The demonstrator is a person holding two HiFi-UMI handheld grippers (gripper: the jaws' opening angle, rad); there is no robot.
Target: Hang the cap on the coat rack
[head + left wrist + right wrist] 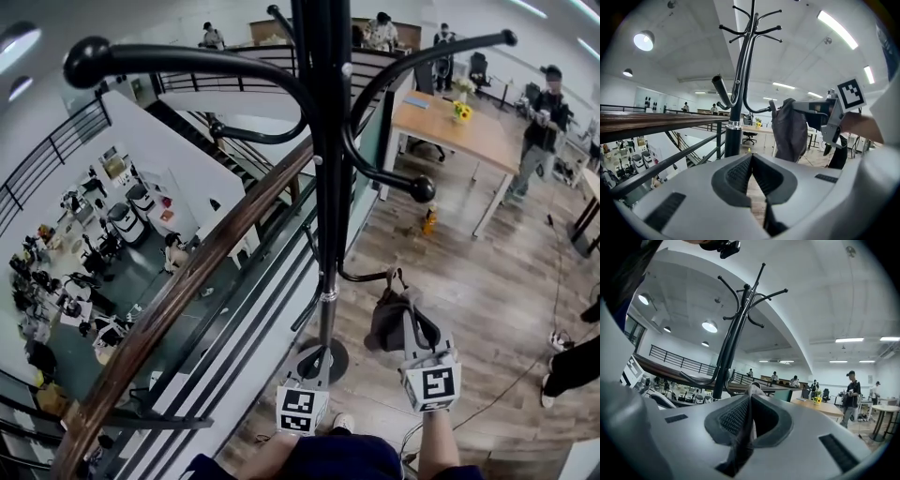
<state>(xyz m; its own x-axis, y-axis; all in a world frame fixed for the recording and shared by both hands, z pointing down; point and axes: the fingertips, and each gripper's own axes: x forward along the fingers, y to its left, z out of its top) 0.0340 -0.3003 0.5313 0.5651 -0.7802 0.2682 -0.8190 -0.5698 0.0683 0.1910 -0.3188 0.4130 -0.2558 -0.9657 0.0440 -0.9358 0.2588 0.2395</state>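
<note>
right gripper [408,302] pinched shut on cap [380,330]; low hook [364,277] of coat rack [326,141] sits just ahead, slightly left. left gripper [313,364] closed, empty.

Grey cap [382,326] dangles limp — beside the black coat rack [328,187].

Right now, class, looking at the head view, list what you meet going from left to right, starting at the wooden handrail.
In order: wooden handrail → coat rack pole → cap → yellow flowers → person standing at the far right.
</note>
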